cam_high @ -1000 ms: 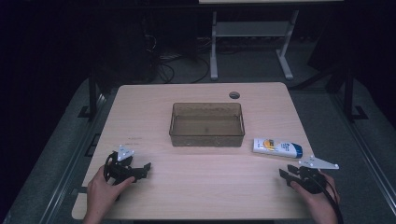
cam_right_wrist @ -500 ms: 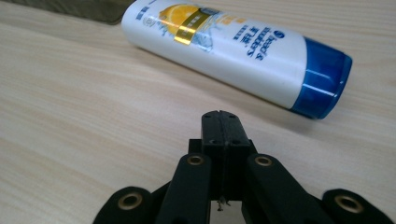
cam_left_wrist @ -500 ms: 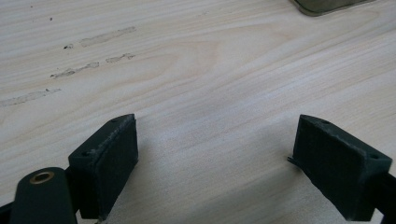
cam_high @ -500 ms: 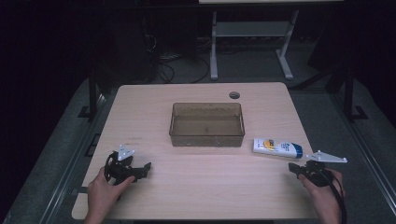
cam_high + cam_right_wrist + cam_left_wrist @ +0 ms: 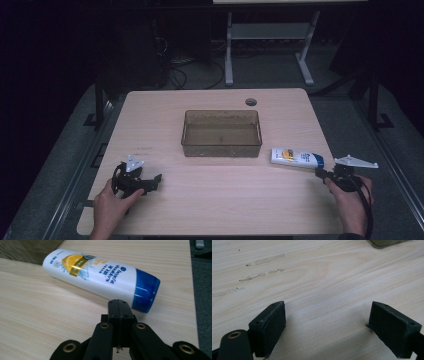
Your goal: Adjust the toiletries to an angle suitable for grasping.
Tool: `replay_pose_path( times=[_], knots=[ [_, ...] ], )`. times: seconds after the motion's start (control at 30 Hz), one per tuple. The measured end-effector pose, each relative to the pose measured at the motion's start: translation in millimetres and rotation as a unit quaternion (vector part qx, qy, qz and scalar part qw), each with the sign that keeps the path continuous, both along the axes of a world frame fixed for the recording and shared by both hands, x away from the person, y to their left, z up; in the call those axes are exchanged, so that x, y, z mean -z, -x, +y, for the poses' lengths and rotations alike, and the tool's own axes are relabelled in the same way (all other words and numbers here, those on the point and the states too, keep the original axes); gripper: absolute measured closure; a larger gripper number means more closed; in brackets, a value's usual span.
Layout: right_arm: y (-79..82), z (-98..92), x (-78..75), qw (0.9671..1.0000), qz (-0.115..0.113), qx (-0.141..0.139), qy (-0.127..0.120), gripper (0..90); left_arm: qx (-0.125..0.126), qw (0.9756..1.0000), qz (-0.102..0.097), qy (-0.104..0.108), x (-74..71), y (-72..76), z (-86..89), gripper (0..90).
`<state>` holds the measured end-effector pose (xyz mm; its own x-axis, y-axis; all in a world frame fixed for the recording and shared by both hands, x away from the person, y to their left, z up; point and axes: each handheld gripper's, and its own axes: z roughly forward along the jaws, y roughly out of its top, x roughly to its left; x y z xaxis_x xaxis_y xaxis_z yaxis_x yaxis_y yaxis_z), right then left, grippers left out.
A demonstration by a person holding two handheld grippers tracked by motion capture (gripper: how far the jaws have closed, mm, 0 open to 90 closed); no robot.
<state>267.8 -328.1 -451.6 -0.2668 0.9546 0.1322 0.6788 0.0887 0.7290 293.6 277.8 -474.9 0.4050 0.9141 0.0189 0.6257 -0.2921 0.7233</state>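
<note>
Two tools: right tool (image 5: 119,305) just clenched empty near bottle (image 5: 100,277), so no grab yet; left tool (image 5: 325,322) released.

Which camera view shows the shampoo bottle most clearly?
The right gripper view: the shampoo bottle lies close, with its orange-print label and blue cap readable. The high view shows it small, lying right of the bin. The left gripper view looks at bare table.

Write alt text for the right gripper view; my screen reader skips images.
The right gripper, shut with nothing between its pads, points at a white shampoo bottle with a blue cap lying on its side on the wooden table.
</note>
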Motion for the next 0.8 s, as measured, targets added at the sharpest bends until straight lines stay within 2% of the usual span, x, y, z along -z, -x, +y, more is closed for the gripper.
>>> replay_pose_path(
  times=[0.47, 0.8],
  knots=[
    [-15.1, -8.1, 4.5, 0.9996, 0.010, 0.024, 0.004, 90.0, 0.000, 1.0000, 0.001, 0.000, -0.1, 0.1, 0.0, 13.0],
    [-24.5, -8.9, 4.8, 0.9996, 0.009, 0.027, 0.005, 90.0, -0.001, 1.0000, 0.000, 0.001, 0.1, 0.0, -0.1, 13.0]
  ],
)
